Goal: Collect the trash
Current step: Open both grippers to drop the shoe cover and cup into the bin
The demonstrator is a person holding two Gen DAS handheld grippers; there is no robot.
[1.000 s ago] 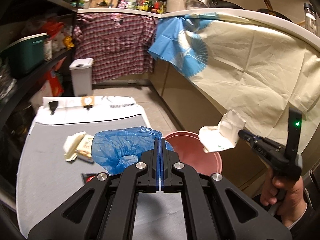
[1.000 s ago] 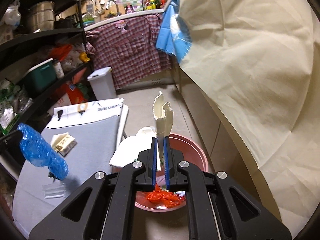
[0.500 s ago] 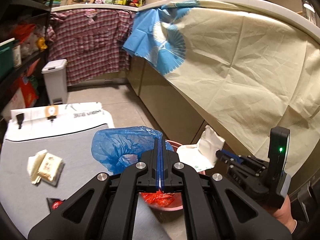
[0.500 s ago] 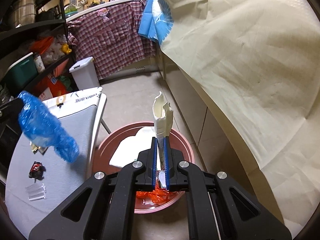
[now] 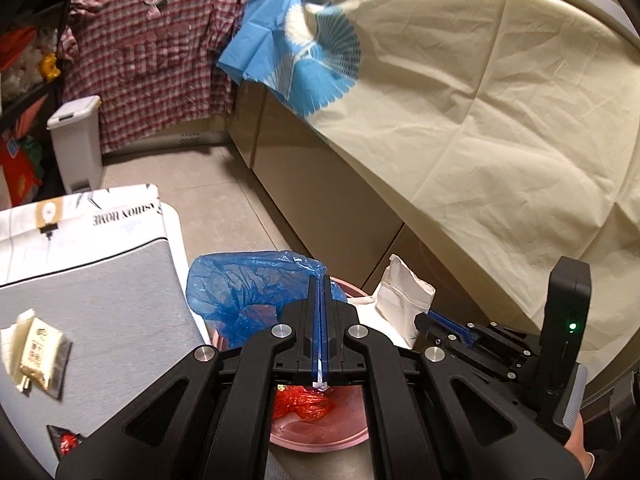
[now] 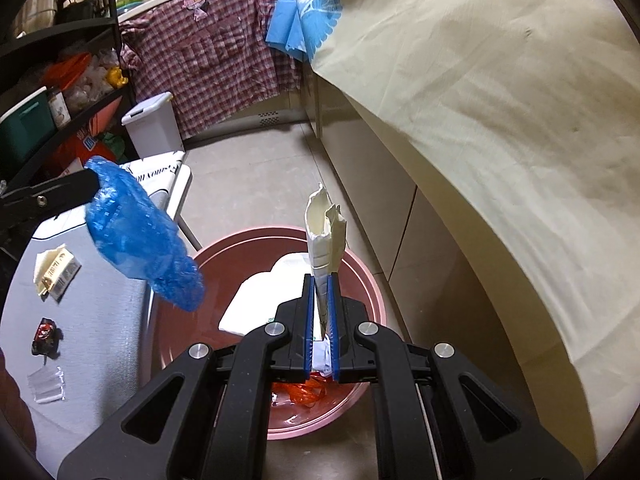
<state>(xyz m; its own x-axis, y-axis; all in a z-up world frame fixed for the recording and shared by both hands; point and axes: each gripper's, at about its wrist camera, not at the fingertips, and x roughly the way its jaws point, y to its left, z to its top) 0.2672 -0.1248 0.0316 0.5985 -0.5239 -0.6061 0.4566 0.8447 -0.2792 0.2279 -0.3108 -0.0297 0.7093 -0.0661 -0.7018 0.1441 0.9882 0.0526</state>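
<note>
Two pieces of trash are being carried over the pink basin, which is standing on the floor beside the grey-topped table. A crumpled blue plastic bag is being gripped by the left gripper, whose jaws are clenched tight on a fold of it; the bag is hanging at the basin's near-table edge, partly over the rim. A torn white paper wrapper is being pinched upright by the right gripper, its jaws closed on the wrapper's lower end directly above the basin's middle.

The step in hand is judged to be the drop-off: both items are being brought above the receptacle but are not yet released. The next move is judged to call for the left gripper to be shifted a little further over the basin, then for both pairs of jaws to be opened so the pieces fall inside; the light bag may cling to the pads.

Counted inside the basin: one flat white bag and one red crinkled wrapper. Counted on the table, awaiting collection: one beige packet, one small red-and-black wrapper and one clear plastic scrap. One white lidded bin is being shown further back on the floor.
</note>
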